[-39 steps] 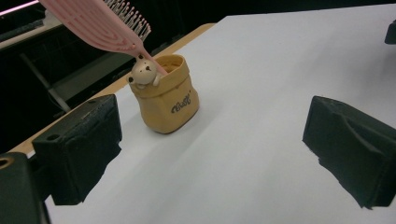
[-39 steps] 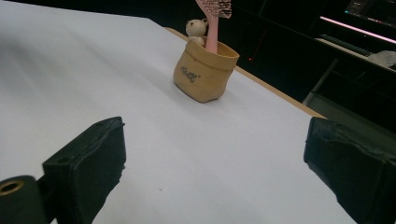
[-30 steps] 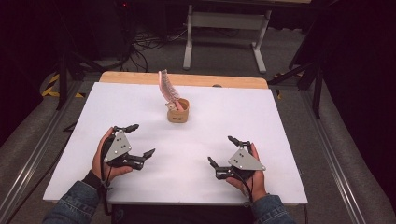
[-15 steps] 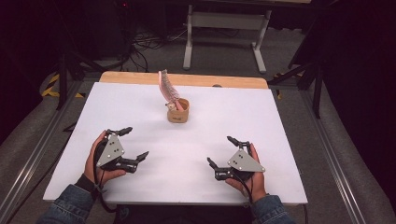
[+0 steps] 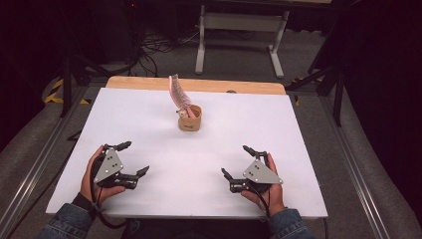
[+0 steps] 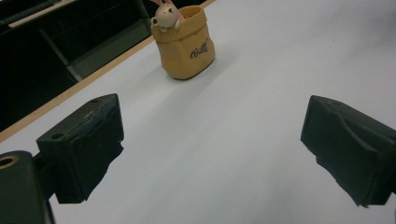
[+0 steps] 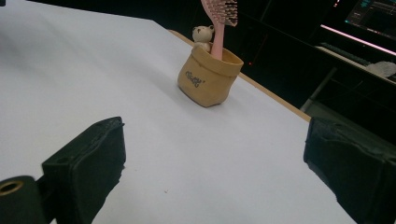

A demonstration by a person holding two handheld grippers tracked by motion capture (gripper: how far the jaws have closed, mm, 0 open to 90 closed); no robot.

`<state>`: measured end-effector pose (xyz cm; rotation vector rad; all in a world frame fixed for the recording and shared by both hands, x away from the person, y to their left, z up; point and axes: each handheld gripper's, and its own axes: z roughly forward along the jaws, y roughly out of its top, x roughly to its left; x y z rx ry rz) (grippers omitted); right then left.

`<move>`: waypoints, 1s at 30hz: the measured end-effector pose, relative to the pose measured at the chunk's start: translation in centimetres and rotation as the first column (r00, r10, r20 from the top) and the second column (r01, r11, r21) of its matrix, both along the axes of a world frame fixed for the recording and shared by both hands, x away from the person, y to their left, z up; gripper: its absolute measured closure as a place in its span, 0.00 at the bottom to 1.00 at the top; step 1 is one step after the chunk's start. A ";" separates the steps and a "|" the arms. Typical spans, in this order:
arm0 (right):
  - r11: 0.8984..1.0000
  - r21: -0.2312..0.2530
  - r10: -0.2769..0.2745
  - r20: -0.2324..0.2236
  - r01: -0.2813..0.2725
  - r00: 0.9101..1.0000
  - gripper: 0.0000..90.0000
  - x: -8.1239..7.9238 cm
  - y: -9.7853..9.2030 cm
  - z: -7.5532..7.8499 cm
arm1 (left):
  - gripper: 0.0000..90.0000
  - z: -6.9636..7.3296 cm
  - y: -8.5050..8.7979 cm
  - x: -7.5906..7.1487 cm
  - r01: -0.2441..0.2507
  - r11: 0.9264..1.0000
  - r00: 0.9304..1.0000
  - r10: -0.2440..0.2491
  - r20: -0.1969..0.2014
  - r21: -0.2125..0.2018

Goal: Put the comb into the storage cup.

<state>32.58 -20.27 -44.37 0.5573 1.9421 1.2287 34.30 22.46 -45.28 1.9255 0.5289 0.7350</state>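
Work is barely starting: both grippers, left (image 5: 133,159) and right (image 5: 238,162), are resting spread-fingered, empty, with the tan fabric pouch (image 5: 190,118) holding a pink hairbrush (image 5: 178,92) untouched at 12 o'clock.

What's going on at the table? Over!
Left gripper open, holding nothing, near edge of table. Right gripper open, holding nothing, same. Tan pouch upright mid-table, pink hairbrush standing in it, apart from both. Nothing in between.

Bright, evenly lit white table (image 5: 149,124), dark surroundings, soft shadows, slightly grainy pictures.
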 end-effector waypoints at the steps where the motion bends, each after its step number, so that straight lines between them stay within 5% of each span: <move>1: 1.000 0.000 0.000 0.000 0.000 1.000 0.07 0.0 0.0 0.0 | 0.08 0.0 0.0 0.0 0.000 1.000 1.000 0.000 0.000 0.000; 12: 1.000 0.002 -0.009 -0.013 0.009 1.000 0.07 0.1 -0.4 -0.1 | 0.08 -1.3 1.3 -0.4 -0.028 1.000 0.999 0.028 -0.037 -0.006; 30: 1.000 -0.003 -0.010 -0.010 0.009 1.000 0.07 0.0 -0.6 0.0 | 0.08 -1.1 1.4 -0.5 -0.037 0.999 0.999 0.036 -0.028 -0.024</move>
